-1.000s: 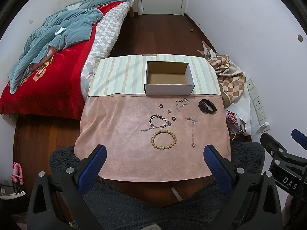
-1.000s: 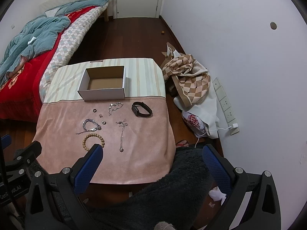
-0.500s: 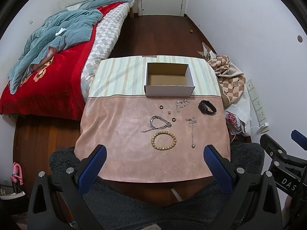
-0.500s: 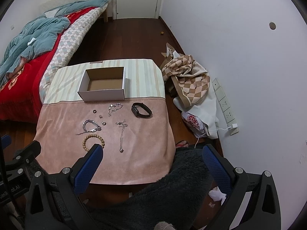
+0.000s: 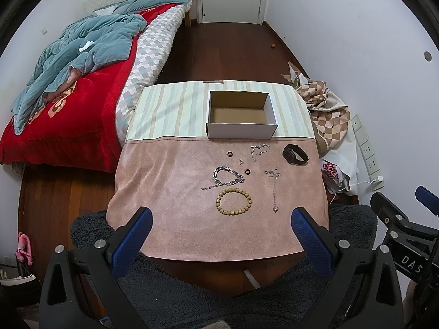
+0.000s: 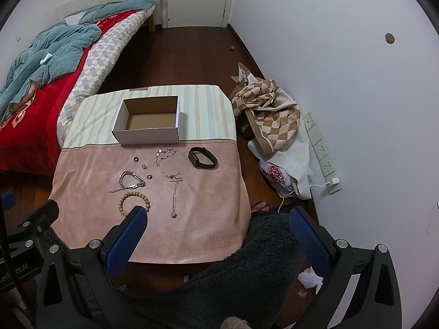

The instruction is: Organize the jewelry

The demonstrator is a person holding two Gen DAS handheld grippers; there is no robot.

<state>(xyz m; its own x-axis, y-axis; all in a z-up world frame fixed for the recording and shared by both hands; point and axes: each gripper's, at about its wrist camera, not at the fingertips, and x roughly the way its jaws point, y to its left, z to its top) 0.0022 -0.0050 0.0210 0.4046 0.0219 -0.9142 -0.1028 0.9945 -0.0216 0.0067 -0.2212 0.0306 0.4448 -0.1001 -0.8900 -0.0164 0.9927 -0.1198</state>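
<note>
An open white cardboard box (image 5: 241, 130) (image 6: 148, 134) stands empty on the striped far half of the cloth-covered table (image 5: 170, 219). On the pink near half lie a wooden bead bracelet (image 5: 233, 201) (image 6: 134, 200), a silver chain bracelet (image 5: 226, 178) (image 6: 130, 181), a thin necklace (image 5: 274, 189) (image 6: 174, 194), a small silver chain (image 5: 259, 149) (image 6: 164, 153), a black wristband (image 5: 295, 155) (image 6: 203, 158) and small rings (image 5: 230, 154). My left gripper (image 5: 221, 227) is open and empty over the table's near edge. My right gripper (image 6: 219, 229) is open and empty, near the table's front right corner.
A bed (image 5: 68, 82) with red and teal bedding lies left of the table. A checked cloth heap (image 6: 269, 109) and a wall power strip (image 6: 321, 153) are on the right. A dark fluffy rug (image 6: 247, 274) lies under the table's near edge.
Both grippers have drifted slightly nearer the table; the jewelry and box have not moved.
</note>
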